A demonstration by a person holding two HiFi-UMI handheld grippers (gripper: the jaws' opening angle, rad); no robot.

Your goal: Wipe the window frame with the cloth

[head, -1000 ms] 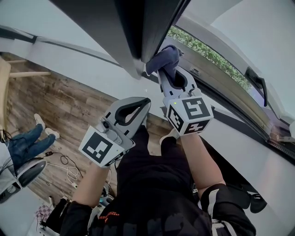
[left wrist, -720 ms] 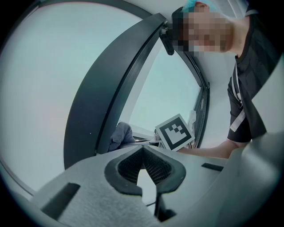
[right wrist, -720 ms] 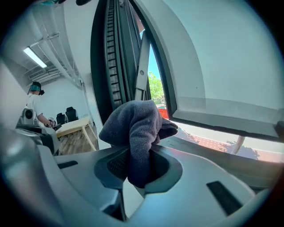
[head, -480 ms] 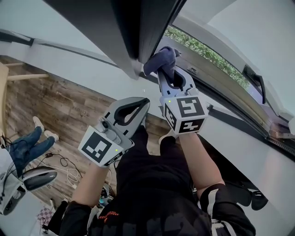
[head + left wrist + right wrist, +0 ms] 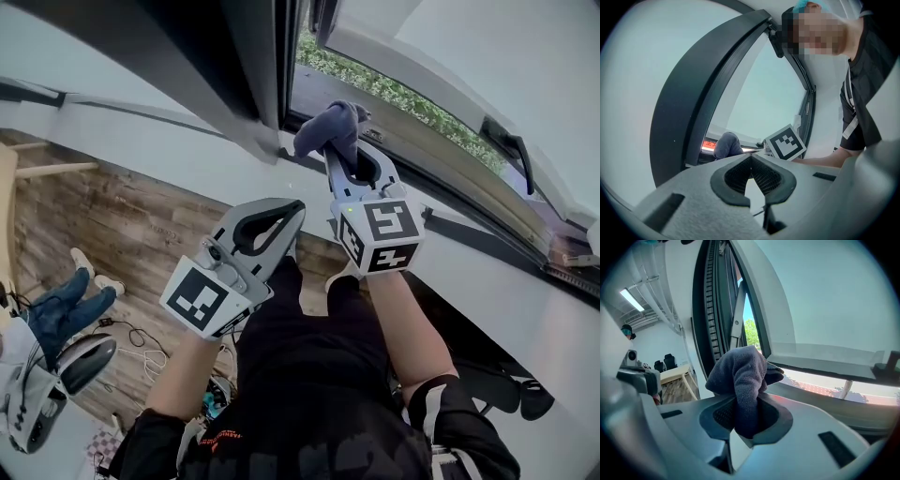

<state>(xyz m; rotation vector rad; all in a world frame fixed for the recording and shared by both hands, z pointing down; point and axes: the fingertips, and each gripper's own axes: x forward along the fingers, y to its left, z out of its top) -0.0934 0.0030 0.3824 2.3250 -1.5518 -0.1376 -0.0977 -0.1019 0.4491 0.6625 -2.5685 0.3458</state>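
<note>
A dark grey-blue cloth [image 5: 330, 128] is bunched in my right gripper [image 5: 340, 150], which is shut on it; the right gripper view shows the cloth [image 5: 741, 383] pinched between the jaws. The cloth rests at the lower corner of the dark window frame [image 5: 265, 75], where the upright meets the sill. My left gripper [image 5: 278, 214] hangs lower and to the left, shut with nothing in it, away from the frame. From the left gripper view the cloth [image 5: 725, 145] shows at the sill beside the frame [image 5: 679, 112].
An open sash with a black handle [image 5: 507, 151] runs off to the right along the sill. White wall lies below the window, and wood floor [image 5: 103, 225] to the left. A person's jeans and shoes [image 5: 66, 300] and cables are on the floor at lower left.
The right gripper with the cloth has shifted slightly right and down from the frame's upright. The view has tilted, showing more of the window opening. The left gripper has stayed put.
</note>
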